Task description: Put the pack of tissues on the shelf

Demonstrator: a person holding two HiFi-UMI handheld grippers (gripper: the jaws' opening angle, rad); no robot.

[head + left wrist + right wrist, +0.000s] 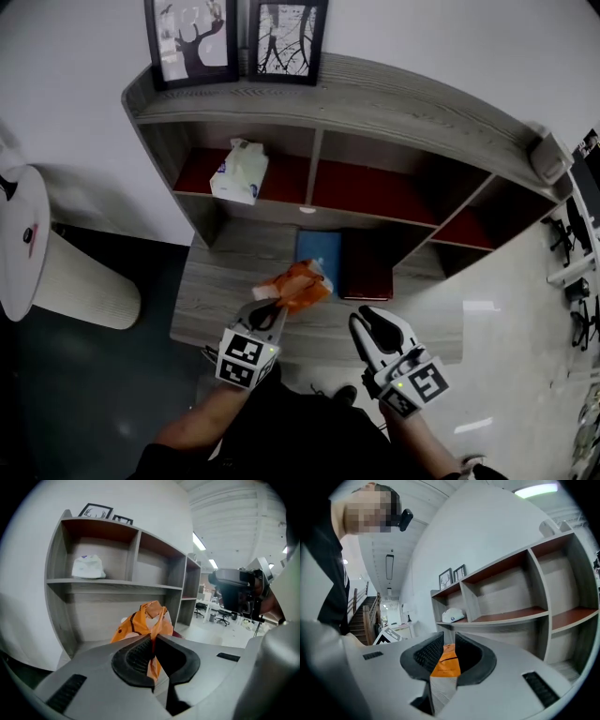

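Observation:
An orange pack of tissues hangs just above the low wooden ledge of the grey shelf unit. My left gripper is shut on the pack's thin plastic edge, and in the left gripper view the orange pack sticks up past my left gripper. My right gripper hovers to the right of it, jaws a little apart with nothing between them. Through the gap of my right gripper the orange pack shows beyond. A white tissue pack lies in the shelf's left compartment.
A blue book and a dark red book lie on the ledge behind the orange pack. Two framed pictures stand on top of the shelf. A round white table and a ribbed white cylinder are at the left.

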